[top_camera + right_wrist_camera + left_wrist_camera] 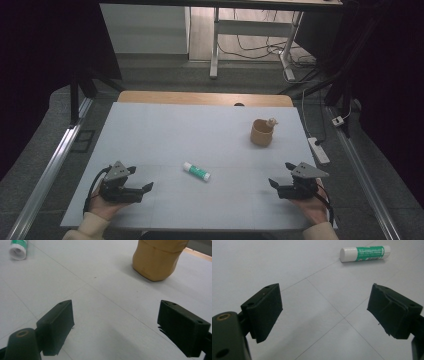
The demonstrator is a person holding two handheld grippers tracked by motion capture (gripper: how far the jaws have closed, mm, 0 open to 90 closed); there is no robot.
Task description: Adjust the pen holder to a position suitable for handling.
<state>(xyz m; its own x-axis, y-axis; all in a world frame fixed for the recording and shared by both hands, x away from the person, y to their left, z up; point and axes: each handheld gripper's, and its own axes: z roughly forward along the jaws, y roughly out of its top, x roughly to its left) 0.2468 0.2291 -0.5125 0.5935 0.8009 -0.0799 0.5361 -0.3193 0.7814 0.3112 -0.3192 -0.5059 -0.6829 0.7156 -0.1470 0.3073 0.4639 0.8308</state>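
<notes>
- Glue stick, a white tube with a green label (196, 171), lies on its side on the pale grey desk (165, 125), near the desk's front edge and about midway between the two hands.
- Nothing has been picked up: the stick lies free, and the tan, soft-looking cup with a small pale item poking out (262, 132) stands toward the desk's far right.
- Left gripper (141, 181) rests at the desk's front left, fingers spread wide around bare desk.
- Right gripper (281, 174) rests at the desk's front right, fingers likewise wide apart and empty.
- Judging by this, reaching and grasping all remain.
- Open desk surrounds the stick on every side; the front edge lies just behind both hands.
</notes>
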